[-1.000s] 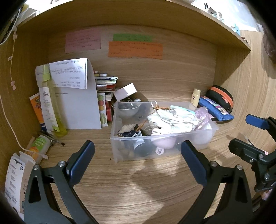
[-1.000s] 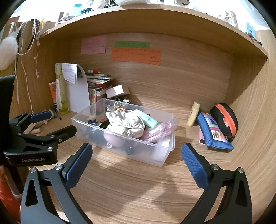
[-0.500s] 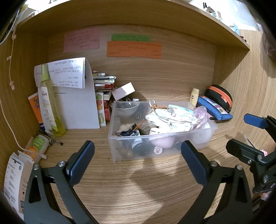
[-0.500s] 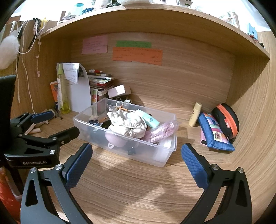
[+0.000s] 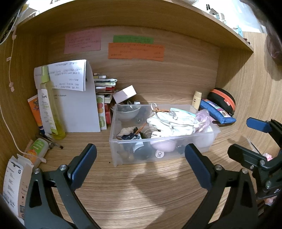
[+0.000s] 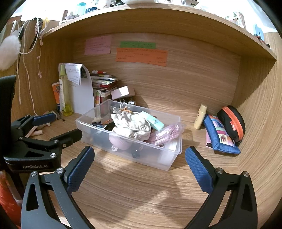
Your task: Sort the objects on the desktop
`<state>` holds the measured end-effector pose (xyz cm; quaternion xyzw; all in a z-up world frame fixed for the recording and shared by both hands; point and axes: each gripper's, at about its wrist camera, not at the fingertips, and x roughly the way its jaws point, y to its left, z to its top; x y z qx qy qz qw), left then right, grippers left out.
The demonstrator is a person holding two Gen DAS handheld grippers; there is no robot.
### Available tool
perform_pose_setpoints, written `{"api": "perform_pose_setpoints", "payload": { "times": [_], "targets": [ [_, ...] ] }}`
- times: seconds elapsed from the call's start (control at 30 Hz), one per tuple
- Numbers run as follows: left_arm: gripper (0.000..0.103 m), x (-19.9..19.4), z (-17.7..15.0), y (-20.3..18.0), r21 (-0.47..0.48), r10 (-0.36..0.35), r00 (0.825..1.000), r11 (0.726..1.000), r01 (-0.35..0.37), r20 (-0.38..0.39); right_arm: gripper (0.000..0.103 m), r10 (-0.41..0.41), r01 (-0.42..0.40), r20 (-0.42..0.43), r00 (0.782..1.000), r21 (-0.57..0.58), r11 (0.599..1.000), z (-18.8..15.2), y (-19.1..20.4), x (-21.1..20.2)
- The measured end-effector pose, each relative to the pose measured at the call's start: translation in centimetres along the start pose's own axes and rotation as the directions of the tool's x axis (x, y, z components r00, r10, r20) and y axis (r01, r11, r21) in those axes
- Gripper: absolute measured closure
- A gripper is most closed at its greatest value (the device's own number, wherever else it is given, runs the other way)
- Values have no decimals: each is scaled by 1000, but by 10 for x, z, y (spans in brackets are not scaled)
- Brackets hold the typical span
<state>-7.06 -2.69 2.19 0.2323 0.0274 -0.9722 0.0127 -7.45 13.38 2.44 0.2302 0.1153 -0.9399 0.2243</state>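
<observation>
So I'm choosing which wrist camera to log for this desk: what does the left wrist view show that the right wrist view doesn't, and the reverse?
Only the left wrist view shows the white printed carton at the desk's left edge, and the right claw from the side.

Only the right wrist view shows the white fluffy pompom hanging at upper left, the clutter on top of the shelf, and the left claw from the side.

Both show the clear bin full of items, the blue pouch, the orange-zipped black case and the coloured wall notes.
</observation>
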Motion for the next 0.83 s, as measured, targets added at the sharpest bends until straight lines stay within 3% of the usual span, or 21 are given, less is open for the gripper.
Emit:
{"api": "perform_pose_setpoints", "payload": {
  "times": [0.83],
  "targets": [
    [2,-2,0,-3,16,15,1000,1000,-15,18,0,9,-8,-12,1000,13,1000,0,1,3]
  ]
}}
